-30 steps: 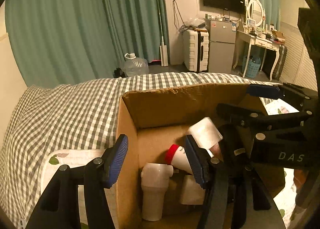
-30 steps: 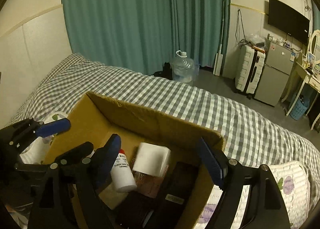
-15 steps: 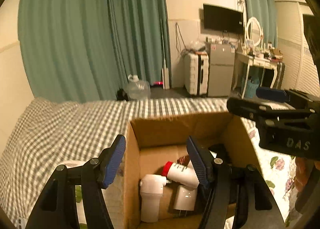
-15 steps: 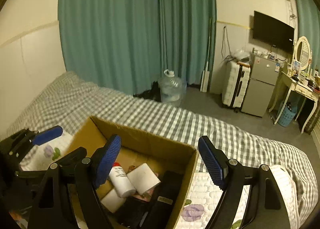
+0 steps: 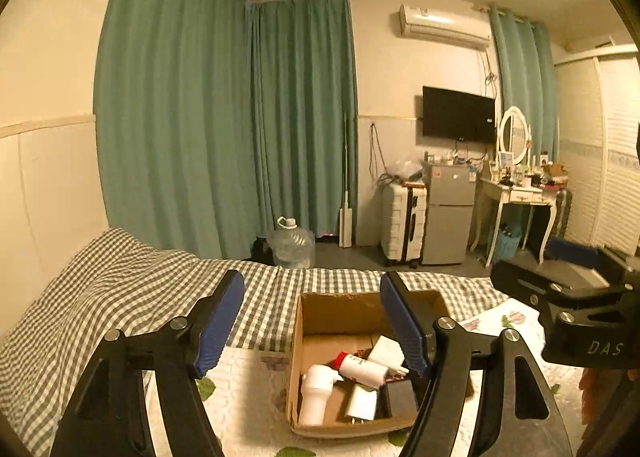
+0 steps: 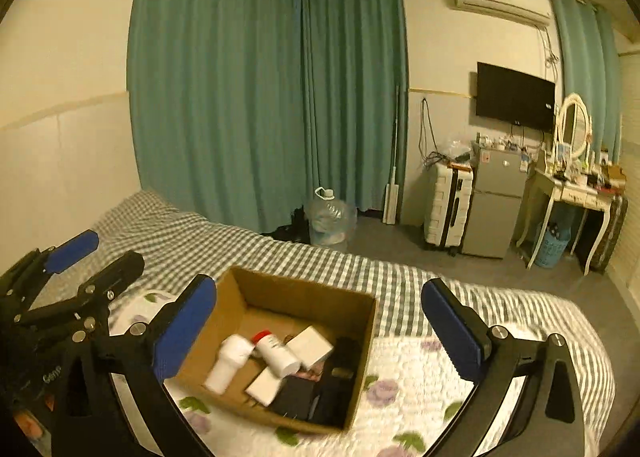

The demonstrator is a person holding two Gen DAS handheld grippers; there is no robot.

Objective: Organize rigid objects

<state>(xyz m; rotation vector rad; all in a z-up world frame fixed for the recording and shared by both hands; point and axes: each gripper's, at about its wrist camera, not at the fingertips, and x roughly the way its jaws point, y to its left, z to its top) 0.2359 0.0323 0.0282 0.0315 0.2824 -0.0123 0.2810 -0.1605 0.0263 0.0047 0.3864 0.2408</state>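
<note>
An open cardboard box [image 5: 316, 313] [image 6: 304, 291] sits on the bed. Inside lie a white bottle [image 5: 316, 397] [image 6: 229, 363], a white bottle with a red cap [image 5: 360, 367] [image 6: 276, 353], two small white boxes [image 5: 386, 347] [image 6: 310, 345] and dark flat items [image 6: 316, 393]. My left gripper [image 5: 316, 321] is open and empty, well above and behind the box. My right gripper [image 6: 320, 329] is open and empty, also raised above the box. Each gripper shows at the edge of the other's view.
The bed has a grey checked cover [image 6: 200, 241] and a floral quilt [image 6: 404, 389] under the box. Beyond the bed are green curtains, a water jug [image 6: 332, 217], a white suitcase [image 6: 444, 209], a small fridge [image 6: 496, 201] and a dressing table [image 6: 576, 193].
Both grippers have risen and pulled back from the box, which now looks smaller and lower in both views. Both stay open and empty. The box contents have not moved.
</note>
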